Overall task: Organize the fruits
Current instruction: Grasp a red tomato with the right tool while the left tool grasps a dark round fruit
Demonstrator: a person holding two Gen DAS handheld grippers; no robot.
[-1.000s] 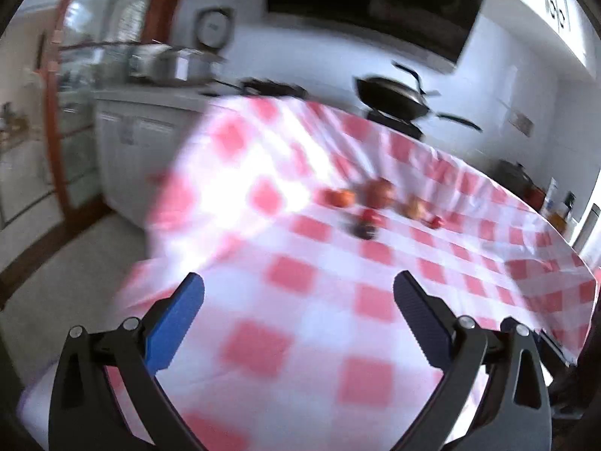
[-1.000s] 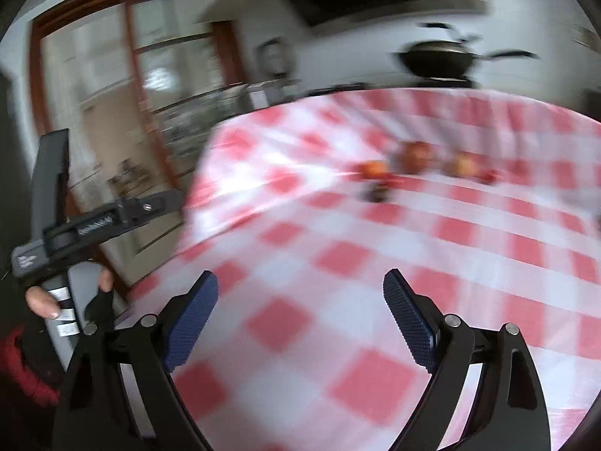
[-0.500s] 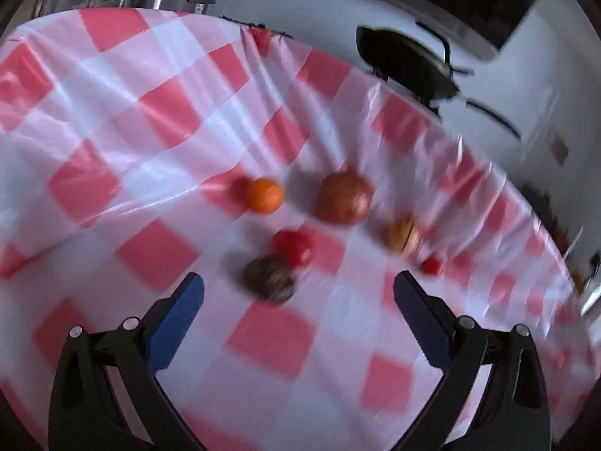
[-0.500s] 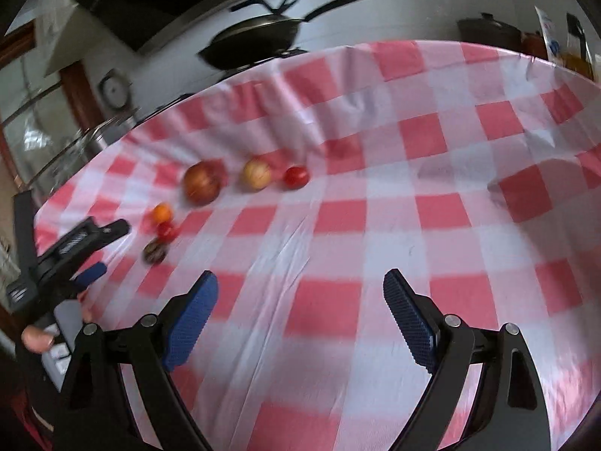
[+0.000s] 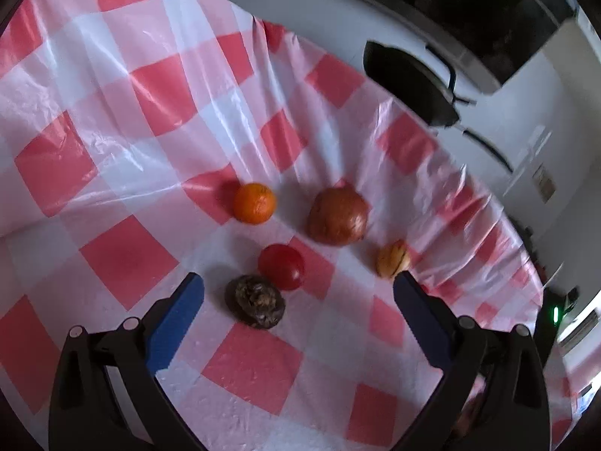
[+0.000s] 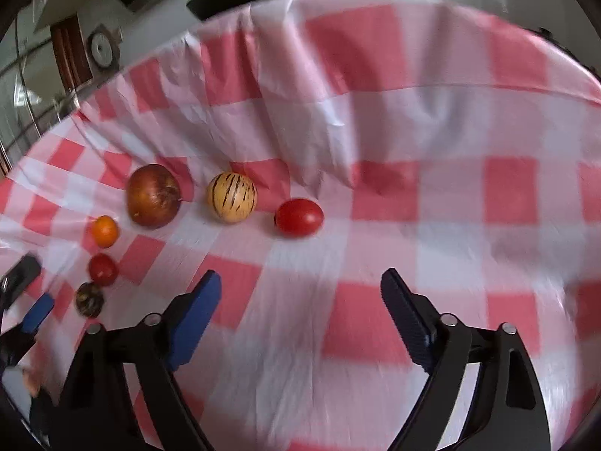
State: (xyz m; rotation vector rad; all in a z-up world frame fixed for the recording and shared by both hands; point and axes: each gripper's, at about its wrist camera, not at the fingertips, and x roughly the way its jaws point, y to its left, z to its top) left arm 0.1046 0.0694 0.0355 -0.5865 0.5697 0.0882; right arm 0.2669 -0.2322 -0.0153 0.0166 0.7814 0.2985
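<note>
Left gripper (image 5: 298, 295) spread empty around dark wrinkled fruit (image 5: 255, 301); red tomato (image 5: 281, 267) touching at 1 o'clock could roll. Right gripper (image 6: 300, 293) closing, empty.

Two hand-held grippers, alike: left hand-held gripper (image 5: 298, 293) and right hand-held gripper (image 6: 300, 287). Black angular frames with triangular cut-outs, silver round screws at the joints, ribbed blue pads on the fingers (image 6: 193, 321). Second unit's blue-tipped finger at 9 o'clock of the right view.
</note>
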